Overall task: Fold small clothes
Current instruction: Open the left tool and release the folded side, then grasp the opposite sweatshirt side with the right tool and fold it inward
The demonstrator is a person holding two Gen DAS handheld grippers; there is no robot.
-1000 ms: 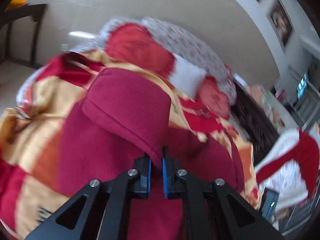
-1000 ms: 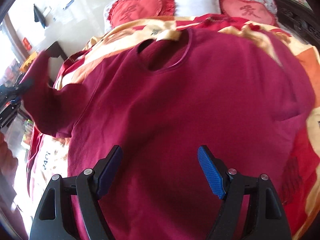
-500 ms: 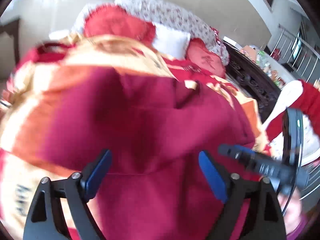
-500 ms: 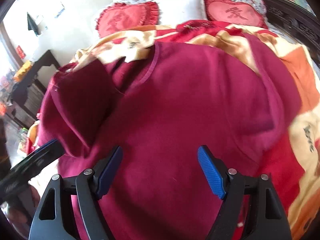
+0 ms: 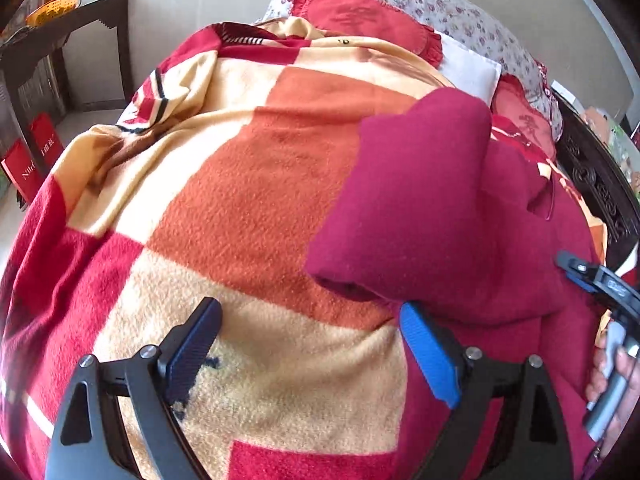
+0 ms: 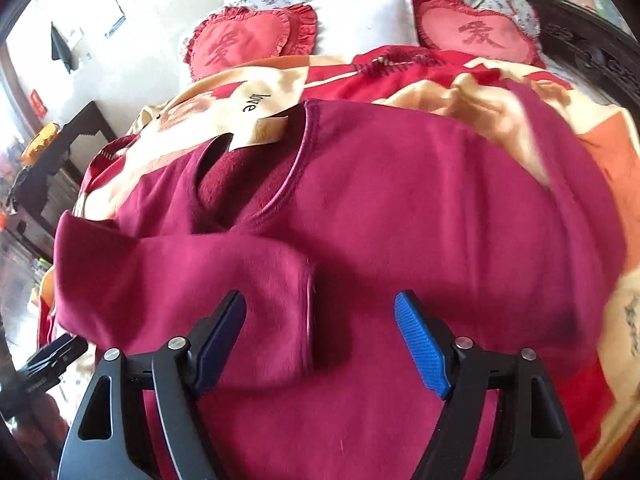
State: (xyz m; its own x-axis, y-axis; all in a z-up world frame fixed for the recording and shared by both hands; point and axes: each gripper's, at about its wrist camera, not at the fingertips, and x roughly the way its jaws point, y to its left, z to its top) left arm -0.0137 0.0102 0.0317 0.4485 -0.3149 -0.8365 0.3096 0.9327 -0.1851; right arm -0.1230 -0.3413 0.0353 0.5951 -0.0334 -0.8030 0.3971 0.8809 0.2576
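A dark red sweater [image 6: 400, 208] lies flat on a checked blanket [image 5: 248, 184] on a bed, neckline toward the pillows. Its left sleeve [image 6: 184, 276] is folded across the chest, cuff near the middle. In the left wrist view the folded sleeve [image 5: 416, 208] lies at the right. My left gripper [image 5: 312, 344] is open and empty above the blanket, just left of the sweater. My right gripper [image 6: 320, 328] is open and empty above the sweater's lower chest, near the cuff. The right gripper [image 5: 600, 280] shows in the left wrist view at the right edge.
Two red heart cushions [image 6: 240, 44] and a white pillow [image 6: 364, 16] lie at the head of the bed. A dark carved bed frame [image 5: 600, 184] runs along the right side. A dark wooden side table [image 5: 60, 40] stands left of the bed.
My left gripper let go of the sleeve, opened, and moved left off the sweater. The sleeve now lies folded across the chest. My right gripper stayed open over the sweater.
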